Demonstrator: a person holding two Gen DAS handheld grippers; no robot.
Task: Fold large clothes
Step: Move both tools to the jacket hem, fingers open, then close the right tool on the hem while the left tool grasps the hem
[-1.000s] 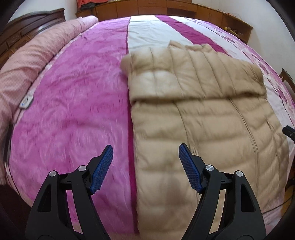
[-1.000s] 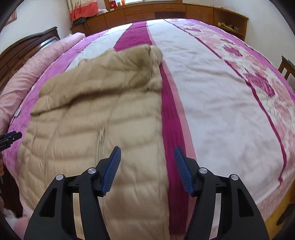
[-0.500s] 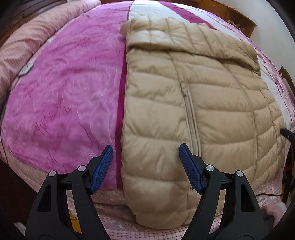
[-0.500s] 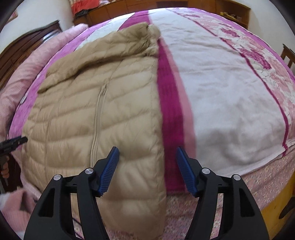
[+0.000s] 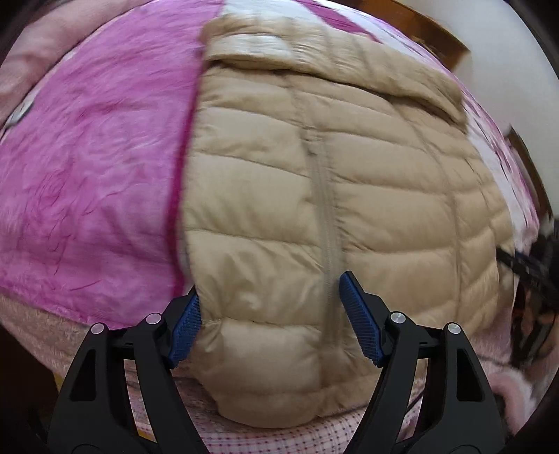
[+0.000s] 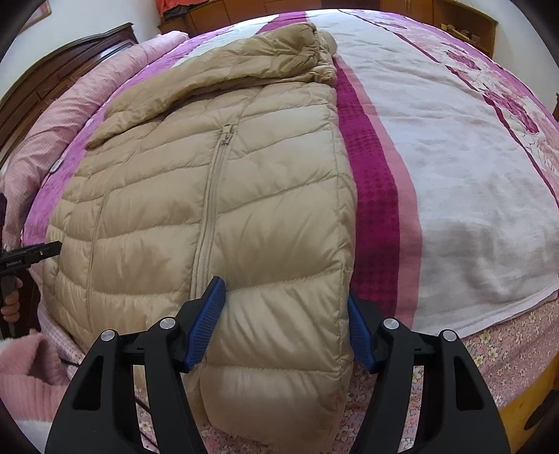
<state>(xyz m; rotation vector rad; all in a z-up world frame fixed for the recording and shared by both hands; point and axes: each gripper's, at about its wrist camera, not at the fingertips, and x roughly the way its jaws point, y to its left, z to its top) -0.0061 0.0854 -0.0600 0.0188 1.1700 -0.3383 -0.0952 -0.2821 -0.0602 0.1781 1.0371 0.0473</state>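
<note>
A beige quilted puffer jacket point(image 5: 349, 195) lies zipped and face up on the bed, its hem hanging over the near edge and its sleeves folded across the top. It also shows in the right wrist view point(image 6: 216, 195). My left gripper point(image 5: 269, 324) is open, its blue pads either side of the hem's left corner. My right gripper point(image 6: 284, 328) is open, its pads either side of the hem's right corner. Neither is closed on the fabric.
The bed has a magenta and white blanket point(image 6: 454, 167) and a pink quilt point(image 6: 52, 122) along the left. A dark wooden headboard point(image 6: 63, 70) and wooden cabinets point(image 6: 454, 17) stand behind. The bed's flowered side skirt point(image 6: 489, 356) drops below the hem.
Both grippers have dropped back and down from over the middle of the jacket to its hem at the bed's near edge. The jaws stayed open.
</note>
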